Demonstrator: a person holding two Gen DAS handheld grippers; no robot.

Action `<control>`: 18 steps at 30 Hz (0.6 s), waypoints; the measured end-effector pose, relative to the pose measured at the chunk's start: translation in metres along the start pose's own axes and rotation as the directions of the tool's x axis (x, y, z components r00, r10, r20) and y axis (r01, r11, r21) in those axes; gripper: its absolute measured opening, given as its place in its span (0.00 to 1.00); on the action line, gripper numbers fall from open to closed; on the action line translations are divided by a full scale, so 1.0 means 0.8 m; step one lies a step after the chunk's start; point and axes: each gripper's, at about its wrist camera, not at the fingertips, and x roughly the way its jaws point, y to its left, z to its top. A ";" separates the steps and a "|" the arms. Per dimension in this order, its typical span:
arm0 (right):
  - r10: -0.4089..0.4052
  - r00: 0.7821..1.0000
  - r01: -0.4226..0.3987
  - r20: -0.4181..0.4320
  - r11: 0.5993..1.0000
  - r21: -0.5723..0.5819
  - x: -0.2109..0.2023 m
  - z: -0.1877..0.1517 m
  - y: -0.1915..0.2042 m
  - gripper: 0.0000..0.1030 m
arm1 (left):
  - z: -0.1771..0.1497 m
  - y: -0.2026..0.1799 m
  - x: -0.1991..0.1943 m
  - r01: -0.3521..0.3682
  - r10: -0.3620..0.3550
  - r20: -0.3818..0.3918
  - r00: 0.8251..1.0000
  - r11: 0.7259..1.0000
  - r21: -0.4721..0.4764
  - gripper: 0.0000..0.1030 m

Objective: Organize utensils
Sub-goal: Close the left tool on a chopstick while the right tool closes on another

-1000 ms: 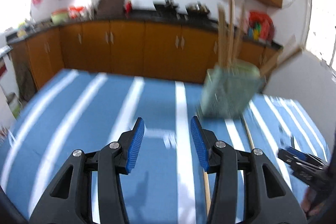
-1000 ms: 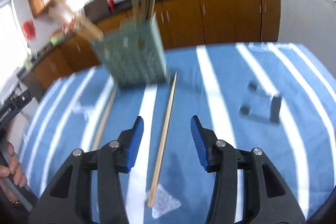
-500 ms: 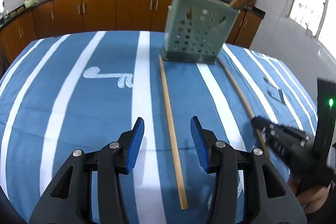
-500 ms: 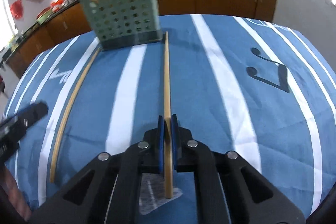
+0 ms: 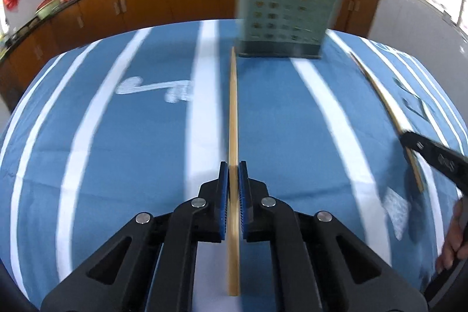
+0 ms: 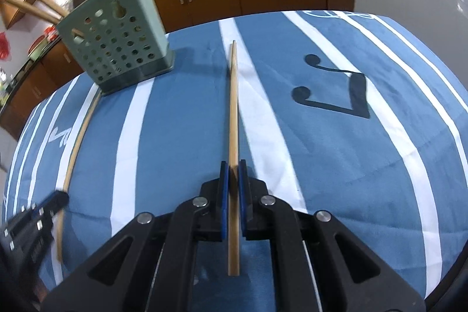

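In the left wrist view, the left gripper (image 5: 233, 174) has just closed, and its blue ribbed pads now pinch a long, thin, pale wooden chopstick (image 5: 233, 113) near its near end. The stick lies lengthwise on the blue cloth with white stripes (image 5: 131, 151), its long axis running straight away from the camera, its far tip just beside the front corner of the pale green perforated plastic utensil holder (image 5: 288, 19). Gripping close to the near end probably leaves most of the length free to be tipped upright into the holder. At the right edge, the black tip of the right gripper (image 5: 409, 141) sits on a second wooden chopstick (image 5: 383, 101), which also points toward the holder (a hand shows low at that edge).

In the right wrist view, the right gripper's jaws stand narrow, clamped on that second chopstick near its near end. Its long axis runs away from the camera, and its far tip points past the holder's right side, clearly apart from it. The holder already contains several upright and leaning wooden sticks (image 6: 38, 9). At the left, the first chopstick lies curved by the lens, its far end at the holder's base, with the left gripper at its near end.
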 end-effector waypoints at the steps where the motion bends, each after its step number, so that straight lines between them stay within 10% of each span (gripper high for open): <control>1: 0.004 1.000 -0.004 -0.002 1.000 -0.010 0.001 -0.001 0.002 0.07 | 0.003 0.008 0.002 -0.010 0.010 -0.003 1.000 1.000 -0.014 0.07; 18: -0.043 0.999 0.045 0.024 0.993 -0.110 0.016 0.015 0.014 0.11 | 0.029 0.063 0.022 0.054 -0.054 0.005 0.999 0.998 -0.025 0.08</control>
